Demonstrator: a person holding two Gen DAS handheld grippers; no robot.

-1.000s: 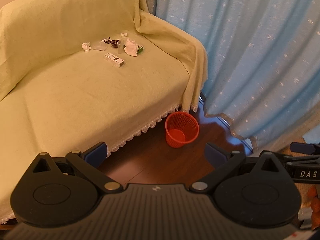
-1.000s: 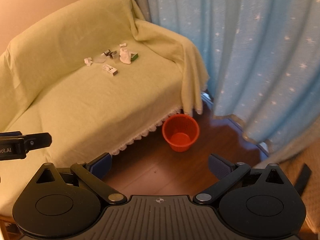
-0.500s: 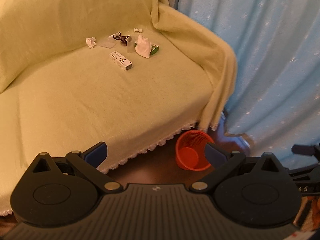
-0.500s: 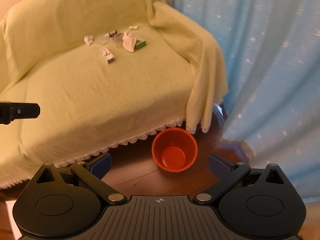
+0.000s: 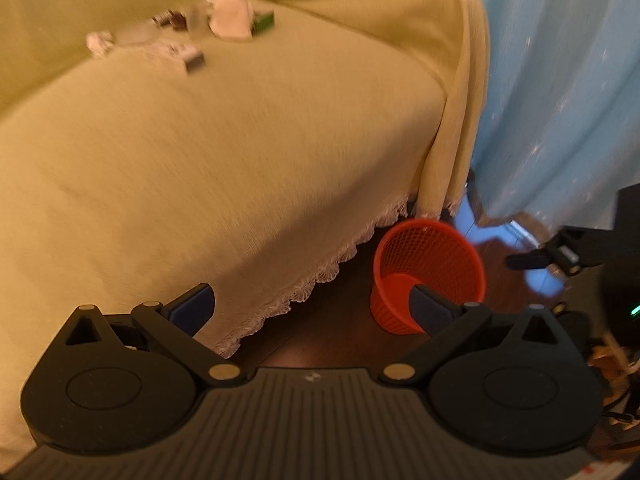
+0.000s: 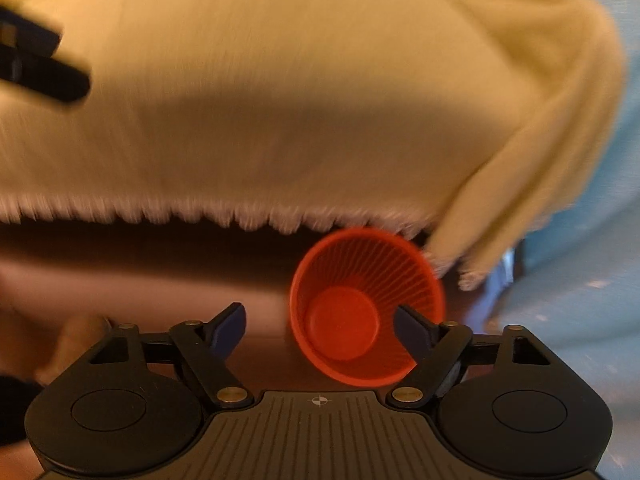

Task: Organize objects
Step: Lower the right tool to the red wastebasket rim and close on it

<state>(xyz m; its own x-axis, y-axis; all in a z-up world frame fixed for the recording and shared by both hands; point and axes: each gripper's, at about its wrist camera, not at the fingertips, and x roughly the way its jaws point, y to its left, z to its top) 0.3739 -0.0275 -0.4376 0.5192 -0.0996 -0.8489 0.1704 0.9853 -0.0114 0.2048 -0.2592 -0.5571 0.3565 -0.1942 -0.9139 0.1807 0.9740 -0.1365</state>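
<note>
**Both grippers spread wide over a red basket beside the sofa**

The left gripper [image 5: 312,304] has its two blue-tipped fingers set far apart, with nothing between them. Seen from its camera, a sofa [image 5: 240,152] draped in a yellow-green cover with a white lace hem fills most of the view. Far back on the seat, near the backrest, lies a small cluster of clutter [image 5: 188,36]: a crumpled white wad [image 5: 98,42], a white cloth or tissue heap [image 5: 232,16], a little green box [image 5: 264,22] just beside that heap, and a pale rectangular box [image 5: 190,56] nearer the front. The other bits in the cluster are too blurred to name.

A red mesh basket [image 5: 428,268] stands upright on the dark wooden floor [image 5: 320,328], just beside the sofa's front corner where the cover hangs down. A pale blue curtain [image 5: 560,100] falls behind it.

The right gripper [image 6: 320,332] is likewise spread open and holds nothing. Its view is heavily smeared, looking almost straight down into the basket [image 6: 344,320], which appears empty; the basket sits near the gripper's right-hand finger, partly behind it. The lace hem [image 6: 224,212] runs across the frame above it. The other gripper's dark tip [image 6: 44,68] shows at the upper left.
</note>
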